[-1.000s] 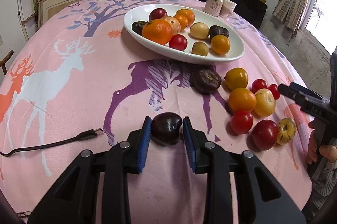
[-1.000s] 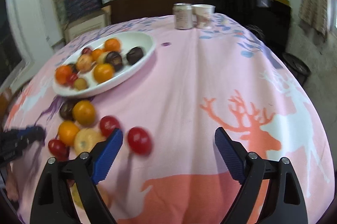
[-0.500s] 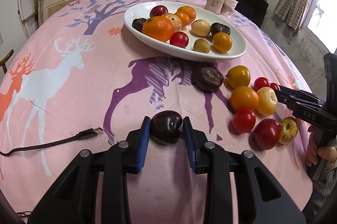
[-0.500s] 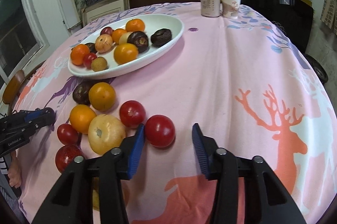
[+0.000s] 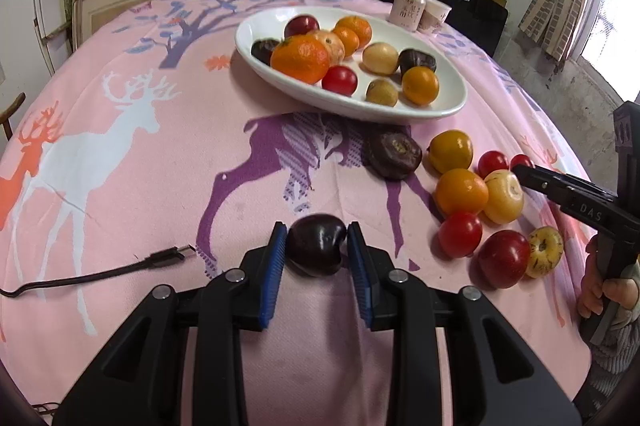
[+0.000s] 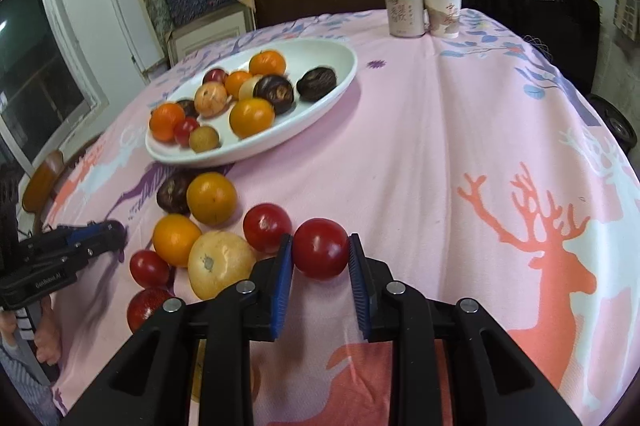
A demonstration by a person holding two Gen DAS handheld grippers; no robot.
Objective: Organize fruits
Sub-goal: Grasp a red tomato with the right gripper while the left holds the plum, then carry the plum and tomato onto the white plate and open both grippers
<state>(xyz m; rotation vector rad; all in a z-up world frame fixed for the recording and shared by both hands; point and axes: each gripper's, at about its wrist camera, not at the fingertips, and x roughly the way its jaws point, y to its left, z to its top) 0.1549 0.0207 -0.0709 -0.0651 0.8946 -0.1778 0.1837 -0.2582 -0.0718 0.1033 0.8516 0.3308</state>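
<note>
My left gripper (image 5: 317, 246) is shut on a dark purple fruit (image 5: 316, 249), low over the pink cloth. My right gripper (image 6: 320, 258) is shut on a red tomato (image 6: 320, 248) at the edge of a loose fruit cluster. That cluster holds oranges (image 6: 211, 203), a yellow fruit (image 6: 219, 262), more red tomatoes (image 6: 267, 227) and a dark fruit (image 6: 173, 191). The white oval plate (image 5: 448, 105) further back holds several fruits, also seen in the right wrist view (image 6: 340, 65). The right gripper shows in the left wrist view (image 5: 528, 171), at the right.
A drink can (image 6: 404, 10) and a paper cup (image 6: 443, 13) stand at the table's far edge. A black USB cable (image 5: 100, 274) lies on the cloth at the left. Shelves with boxes and a dark chair stand behind the table.
My right gripper swung toward the loose fruit and closed from wide open onto the red tomato. My left gripper kept hold of the dark purple fruit and barely moved.
</note>
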